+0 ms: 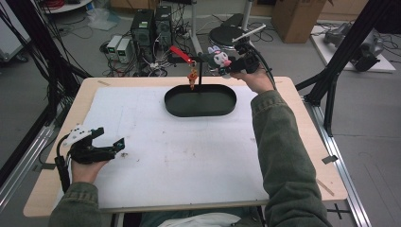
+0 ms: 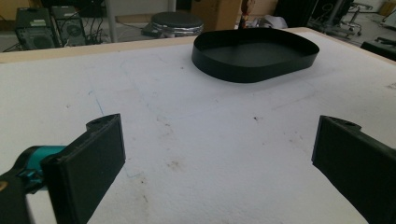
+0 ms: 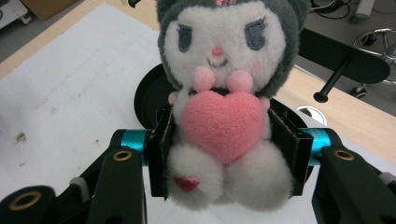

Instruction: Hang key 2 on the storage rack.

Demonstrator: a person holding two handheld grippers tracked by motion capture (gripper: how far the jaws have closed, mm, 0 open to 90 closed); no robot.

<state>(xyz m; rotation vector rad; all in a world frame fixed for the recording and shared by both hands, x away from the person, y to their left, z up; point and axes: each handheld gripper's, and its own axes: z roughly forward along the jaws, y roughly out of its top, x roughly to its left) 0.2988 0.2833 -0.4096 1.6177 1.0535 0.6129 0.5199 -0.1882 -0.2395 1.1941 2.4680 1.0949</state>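
Plush toy (image 3: 223,112) is sitting clamped between the jaws of your right gripper (image 3: 227,149), with both pads pressing into its sides at waist level. The toy is facing the right gripper camera upright, showing a grey hood, a white face and a pink heart on its front. In the high view, you are holding the right gripper (image 1: 230,64) raised over the far edge of the table (image 1: 302,137), just beyond the black oval tray (image 1: 200,100). A red strap (image 1: 180,54) is sticking out to the left of the toy, and a small charm (image 1: 192,78), possibly attached to it, is hanging above the tray's far rim. Your left gripper (image 1: 106,142) is resting low over the white mat (image 1: 189,156) near the table's left front, well apart from the tray (image 2: 254,55). Its jaws are standing wide apart and gripping nothing.
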